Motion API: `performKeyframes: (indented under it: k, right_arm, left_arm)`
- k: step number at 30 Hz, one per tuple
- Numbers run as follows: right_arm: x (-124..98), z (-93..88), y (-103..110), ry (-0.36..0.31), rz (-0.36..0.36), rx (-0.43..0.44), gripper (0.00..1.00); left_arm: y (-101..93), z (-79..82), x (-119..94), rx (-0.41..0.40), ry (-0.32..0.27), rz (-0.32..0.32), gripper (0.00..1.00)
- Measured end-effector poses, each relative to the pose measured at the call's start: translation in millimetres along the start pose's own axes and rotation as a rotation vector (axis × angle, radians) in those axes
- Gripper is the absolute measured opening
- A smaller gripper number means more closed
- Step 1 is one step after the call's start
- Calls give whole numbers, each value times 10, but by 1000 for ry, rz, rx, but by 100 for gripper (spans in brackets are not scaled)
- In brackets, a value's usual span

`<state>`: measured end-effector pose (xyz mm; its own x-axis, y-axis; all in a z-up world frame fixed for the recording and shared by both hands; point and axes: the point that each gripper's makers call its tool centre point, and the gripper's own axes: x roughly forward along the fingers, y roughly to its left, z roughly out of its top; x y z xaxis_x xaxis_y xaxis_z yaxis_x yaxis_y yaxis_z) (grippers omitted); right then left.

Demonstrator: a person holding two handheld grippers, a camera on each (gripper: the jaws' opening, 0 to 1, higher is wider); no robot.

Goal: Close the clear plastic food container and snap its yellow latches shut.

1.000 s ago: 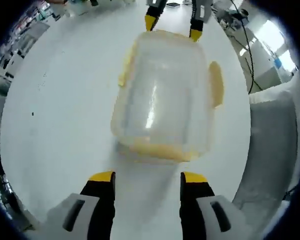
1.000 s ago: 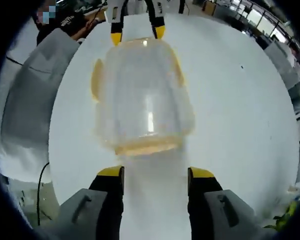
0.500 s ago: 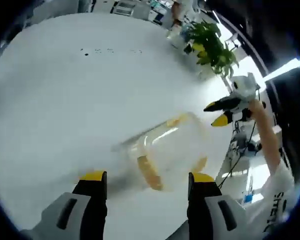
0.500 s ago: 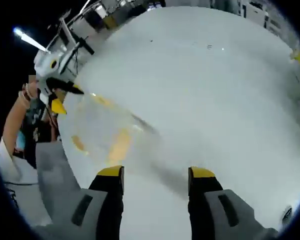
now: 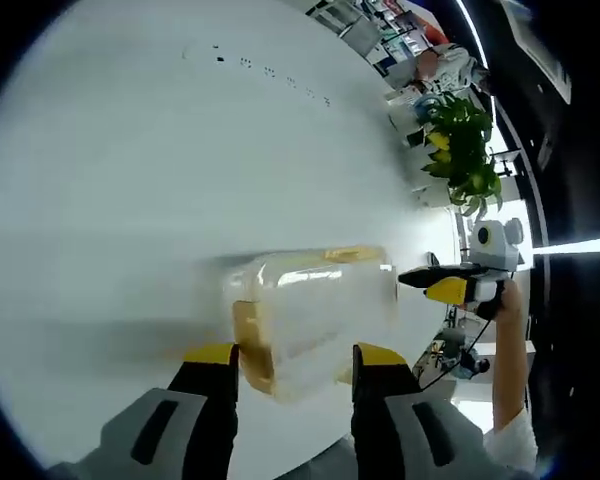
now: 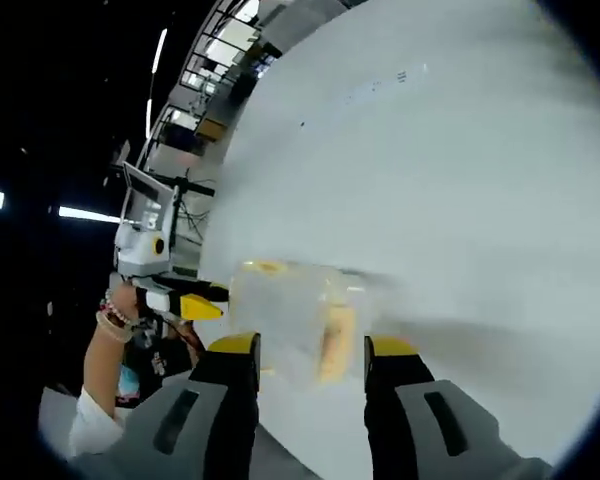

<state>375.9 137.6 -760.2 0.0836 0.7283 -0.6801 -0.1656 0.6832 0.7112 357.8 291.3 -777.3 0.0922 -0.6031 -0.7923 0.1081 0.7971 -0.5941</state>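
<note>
The white counter [image 5: 130, 170] spreads wide and bare beyond the container in both views; in the left gripper view its rim curves past on the right, where a green potted plant [image 5: 463, 150] stands near cluttered shelving, too blurred to read. In the right gripper view the counter [image 6: 460, 150] drops away on the left into a dark room with strip lights.

The clear plastic food container [image 5: 310, 315] lies on the counter just ahead of the left gripper [image 5: 294, 357], whose yellow-tipped jaws stand apart, one on each side of the container's near end; motion blur hides whether they touch it. A yellow latch [image 5: 250, 345] shows on that near end beside the left jaw, and another yellow strip [image 5: 352, 255] along the far upper edge. The right gripper [image 5: 442, 287] comes in from the right, close to the container's far corner, with a hand [image 5: 510, 300] behind it; contact cannot be made out.

In the right gripper view the container [image 6: 300, 310] sits just in front of the right gripper [image 6: 312, 347], its jaws likewise spread with nothing between them. A yellow latch [image 6: 337, 343] faces the camera. The left gripper [image 6: 198, 300] reaches in from the left at the container's far side, held by a hand [image 6: 115, 315] with bracelets. The container's walls are smeared and cloudy, so whether the lid is seated is unclear
</note>
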Motion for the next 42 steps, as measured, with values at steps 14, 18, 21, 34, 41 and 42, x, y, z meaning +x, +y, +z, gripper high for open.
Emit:
performKeyframes:
  k: [14, 18, 21, 34, 41, 42]
  right_arm:
    - [220, -127, -103, 95, -114, -85, 22]
    - [217, -103, -126, 104, -134, -99, 21]
    - [214, -111, -133, 101, -129, -105, 20]
    - [216, -227, -84, 108, -118, -115, 19]
    - [205, -370, -16, 125, -119, -115, 19]
    - [207, -386, -12, 126, -119, -116, 19]
  left_arm:
    - [105, 26, 16, 18, 7, 62, 23]
    - [123, 30, 19, 18, 15, 73, 22]
    - [126, 31, 26, 9, 21, 69, 21]
    - [156, 35, 16, -83, 6, 32, 16]
    - [143, 37, 52, -118, -1, 8, 13]
    - [138, 50, 60, -123, -3, -3, 13]
